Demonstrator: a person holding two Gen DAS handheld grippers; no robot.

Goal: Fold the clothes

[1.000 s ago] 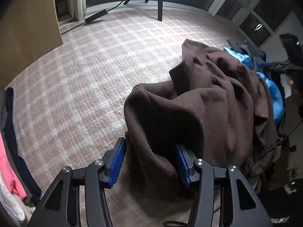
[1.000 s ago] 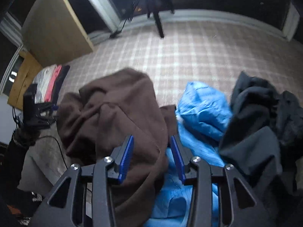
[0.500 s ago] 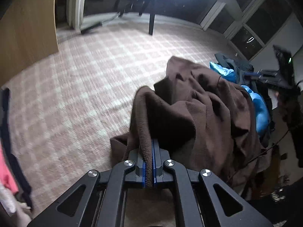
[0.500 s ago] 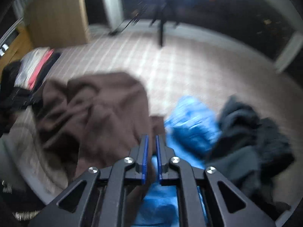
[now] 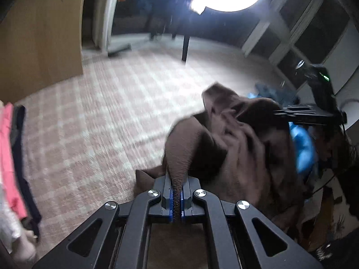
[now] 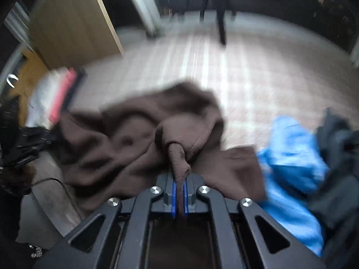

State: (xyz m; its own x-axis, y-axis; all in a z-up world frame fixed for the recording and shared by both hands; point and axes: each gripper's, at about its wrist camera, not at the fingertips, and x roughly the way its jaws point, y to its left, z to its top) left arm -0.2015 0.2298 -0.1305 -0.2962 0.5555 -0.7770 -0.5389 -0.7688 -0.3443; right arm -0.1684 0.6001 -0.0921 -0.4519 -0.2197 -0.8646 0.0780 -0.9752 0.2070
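Note:
A brown fleece garment (image 5: 242, 148) lies bunched on the checked pink-beige surface (image 5: 101, 121). My left gripper (image 5: 176, 198) is shut on a fold of its edge and holds it raised. In the right wrist view the same brown garment (image 6: 125, 139) spreads to the left, and my right gripper (image 6: 179, 198) is shut on another pinched fold of it. The right gripper also shows in the left wrist view (image 5: 303, 114), at the far side of the garment.
A blue garment (image 6: 291, 157) and a dark grey one (image 6: 338, 148) lie heaped to the right. A stack of folded clothes, pink, white and dark (image 5: 11, 157), lies at the left. A wooden panel (image 5: 40, 33) stands at the back left, and a lamp stand leg (image 5: 185, 47) behind.
Both grippers were open around the brown garment a second ago. They have shut on its folds and lifted it, pulling it up off the heap; both views are blurred by motion.

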